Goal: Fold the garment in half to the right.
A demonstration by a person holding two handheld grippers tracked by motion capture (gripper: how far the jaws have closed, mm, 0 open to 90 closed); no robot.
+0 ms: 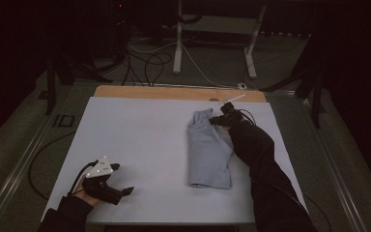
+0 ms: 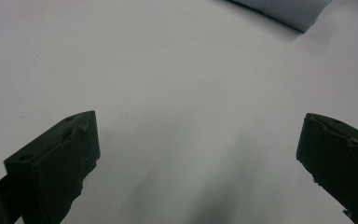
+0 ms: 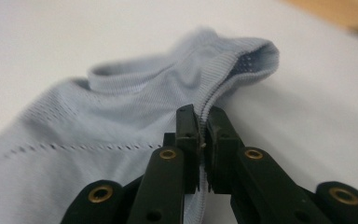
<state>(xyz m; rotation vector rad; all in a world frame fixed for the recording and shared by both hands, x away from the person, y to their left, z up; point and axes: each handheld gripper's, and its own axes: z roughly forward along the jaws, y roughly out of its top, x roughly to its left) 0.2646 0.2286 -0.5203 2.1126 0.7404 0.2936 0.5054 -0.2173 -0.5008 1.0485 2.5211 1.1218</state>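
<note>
A light blue knitted garment [image 1: 208, 151] lies folded lengthwise right of the middle of the white table [image 1: 145, 145]. My right gripper [image 1: 218, 121] is at its far right corner, shut on the ribbed edge of the garment [image 3: 223, 77], which runs pinched between the two jaws in the right gripper view [image 3: 203, 121]. My left gripper [image 1: 123, 180] rests near the table's front left, open, with bare white surface between its wide-apart fingers [image 2: 58, 158]. A corner of the garment [image 2: 289, 11] shows at the top of the left gripper view.
A wooden strip [image 1: 174, 93] runs along the table's far edge, with a small white stick [image 1: 232, 99] lying near it. Beyond stand white table legs [image 1: 178, 38] and loose cables on the floor [image 1: 149, 63].
</note>
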